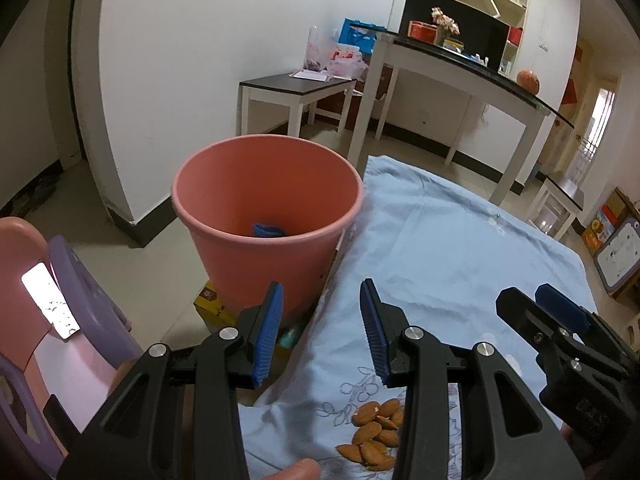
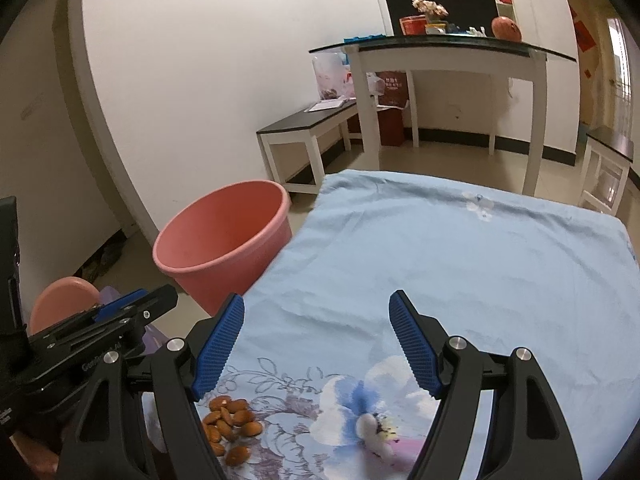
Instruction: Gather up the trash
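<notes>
The almonds (image 1: 376, 436) lie heaped at the near edge of the blue bedsheet (image 1: 440, 248) — just below the left gripper (image 1: 320, 332), nearer than the right gripper (image 2: 316, 344) — both grippers gaping, empty.

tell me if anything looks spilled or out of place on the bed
Yes: a loose pile of almonds lies bare on the blue floral sheet near its front edge, with no dish under it. The pink bin stands upright beside the bed.

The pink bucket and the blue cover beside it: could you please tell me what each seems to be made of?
Pink bucket: probably moulded plastic, matte, given its smooth even wall and rolled rim. Blue cover: woven fabric, likely cotton or a blend, given its soft creases and printed flowers.
</notes>
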The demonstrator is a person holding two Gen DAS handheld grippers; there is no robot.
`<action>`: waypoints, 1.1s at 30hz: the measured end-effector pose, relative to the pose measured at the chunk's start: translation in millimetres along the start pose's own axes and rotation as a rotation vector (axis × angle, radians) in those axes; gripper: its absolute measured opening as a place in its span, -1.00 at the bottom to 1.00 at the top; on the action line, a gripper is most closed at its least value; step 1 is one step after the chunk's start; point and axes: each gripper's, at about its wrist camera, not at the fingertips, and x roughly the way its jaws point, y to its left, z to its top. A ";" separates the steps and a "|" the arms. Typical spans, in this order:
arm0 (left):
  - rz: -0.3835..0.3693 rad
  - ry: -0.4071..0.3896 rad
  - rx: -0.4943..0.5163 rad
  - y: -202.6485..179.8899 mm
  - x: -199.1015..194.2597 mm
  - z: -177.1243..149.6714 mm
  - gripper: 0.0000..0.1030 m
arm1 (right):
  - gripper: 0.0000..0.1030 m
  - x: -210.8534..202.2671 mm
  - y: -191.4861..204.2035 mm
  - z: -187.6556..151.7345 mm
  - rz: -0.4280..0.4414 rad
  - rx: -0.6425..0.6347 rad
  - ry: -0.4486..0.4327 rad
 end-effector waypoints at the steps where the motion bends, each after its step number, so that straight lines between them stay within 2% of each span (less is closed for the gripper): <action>1: -0.005 0.008 0.005 -2.9 2.1 0.1 -0.21 | 0.43 0.4 -1.7 -0.5 -0.004 0.002 0.002; 6: -0.064 0.027 0.041 -23.1 7.6 4.7 -0.21 | 0.43 -2.8 -28.8 3.7 -0.039 0.029 0.013; 8: -0.110 0.022 0.062 -36.1 7.5 8.1 -0.21 | 0.43 -6.1 -43.4 5.3 -0.062 0.042 0.011; 12: -0.222 0.020 0.120 -72.1 8.9 13.5 -0.21 | 0.43 -15.6 -89.5 8.7 -0.151 0.084 0.013; 16: -0.326 0.062 0.177 -122.2 20.5 15.0 -0.21 | 0.43 -23.8 -139.5 15.0 -0.240 0.132 0.015; 21: -0.422 0.091 0.297 -190.9 39.5 13.8 -0.21 | 0.43 -21.3 -187.1 15.8 -0.416 0.120 0.055; 24: -0.415 0.089 0.378 -222.7 57.1 6.0 -0.21 | 0.43 -16.4 -211.8 12.1 -0.446 0.152 0.066; 27: -0.413 0.133 0.424 -244.7 78.9 -7.5 -0.21 | 0.43 -12.4 -234.2 5.2 -0.467 0.194 0.084; 33: -0.410 0.217 0.493 -262.8 102.7 -33.2 -0.21 | 0.43 -3.6 -265.3 -10.1 -0.450 0.284 0.161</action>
